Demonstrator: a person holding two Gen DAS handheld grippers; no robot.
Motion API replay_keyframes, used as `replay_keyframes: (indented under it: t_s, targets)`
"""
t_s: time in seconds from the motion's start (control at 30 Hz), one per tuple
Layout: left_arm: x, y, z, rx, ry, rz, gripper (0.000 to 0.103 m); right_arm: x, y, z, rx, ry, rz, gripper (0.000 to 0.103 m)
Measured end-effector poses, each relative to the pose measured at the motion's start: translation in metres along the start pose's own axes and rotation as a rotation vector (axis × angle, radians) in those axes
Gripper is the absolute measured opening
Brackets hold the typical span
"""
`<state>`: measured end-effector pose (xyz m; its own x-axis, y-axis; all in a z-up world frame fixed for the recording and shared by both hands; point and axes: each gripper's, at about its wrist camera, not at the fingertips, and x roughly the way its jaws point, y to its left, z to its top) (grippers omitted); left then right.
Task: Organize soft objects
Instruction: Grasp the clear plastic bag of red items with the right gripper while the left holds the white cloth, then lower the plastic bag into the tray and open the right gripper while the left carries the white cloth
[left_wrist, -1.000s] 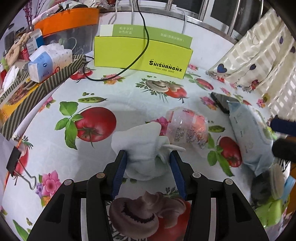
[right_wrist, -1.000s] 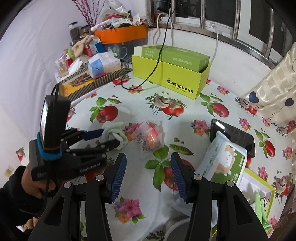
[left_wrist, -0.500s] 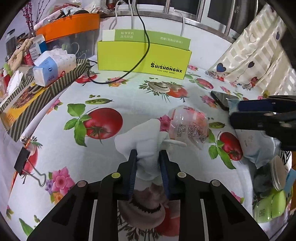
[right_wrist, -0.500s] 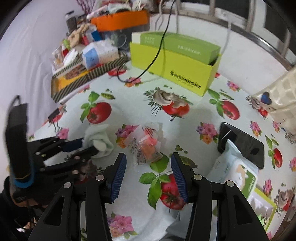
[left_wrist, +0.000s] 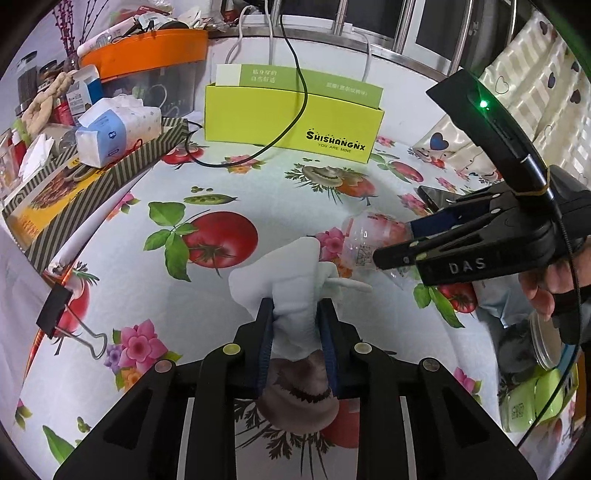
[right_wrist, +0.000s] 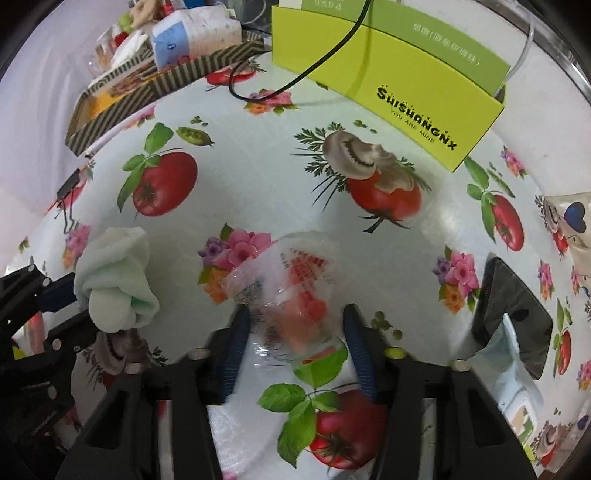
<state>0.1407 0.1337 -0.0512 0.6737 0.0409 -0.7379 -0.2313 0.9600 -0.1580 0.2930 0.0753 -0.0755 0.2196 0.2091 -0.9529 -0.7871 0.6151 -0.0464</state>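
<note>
Left wrist view: left gripper (left_wrist: 295, 325) was clamped on a white rolled sock (left_wrist: 284, 280), both blue pads pressed into its near end, the rest of the bundle sticking out ahead over the vegetable-print tablecloth (left_wrist: 184, 314). Just right of the sock lay a clear plastic packet (left_wrist: 369, 236) with red contents, touching or nearly touching the sock's loose tip. Right gripper (left_wrist: 391, 240) came in from the right edge, held by a person's hand (left_wrist: 546, 280), its fingertips over the packet's right side. Yellow-green box (left_wrist: 291, 122) stood at the back near the wall with a black cable (left_wrist: 295, 110) draped over it; a striped tray (left_wrist: 92, 192) with a tissue pack (left_wrist: 114, 129) sat far left, a binder clip (left_wrist: 62, 314) at the left edge. Right wrist view: right gripper (right_wrist: 295, 332) pointed steeply down at the packet (right_wrist: 291, 291), jaws closing with the packet between them; left pad looked at the wrapper's edge, right pad a little clear of it, so no firm squeeze visible. Sock (right_wrist: 114, 280) sat to the left, pinched by the left gripper (right_wrist: 70, 306). Black phone (right_wrist: 513, 314) lay on the cloth at right, with a pale blue wipes pack (right_wrist: 513, 369) overlapping its near end. Box (right_wrist: 406, 85) at top right.
</note>
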Motion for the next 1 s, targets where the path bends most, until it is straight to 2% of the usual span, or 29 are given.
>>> replay_keyframes:
  t_s: [0.07,0.2,0.43,0.6,0.77,1.0]
  targets:
    - [-0.003,-0.001,0.0,0.001,-0.004,0.002,0.025,-0.005,0.002,-0.002,-0.002,-0.022,-0.024,0.023]
    - [-0.014,-0.004,0.001,0.002,-0.021,0.005,0.025,-0.032,0.005,-0.012,0.006,-0.099,-0.025,0.022]
    - [-0.05,-0.034,0.005,0.05,-0.085,-0.02,0.025,-0.109,0.008,-0.051,0.035,-0.252,-0.024,0.022]
    - [-0.076,-0.069,0.009,0.113,-0.128,-0.064,0.025,-0.17,0.004,-0.106,0.083,-0.363,-0.058,0.022]
    - [-0.101,-0.124,0.005,0.213,-0.157,-0.148,0.025,-0.217,-0.006,-0.173,0.148,-0.442,-0.106,0.022]
    - [-0.108,-0.208,-0.015,0.358,-0.123,-0.281,0.025,-0.218,-0.04,-0.269,0.31,-0.401,-0.167,0.022]
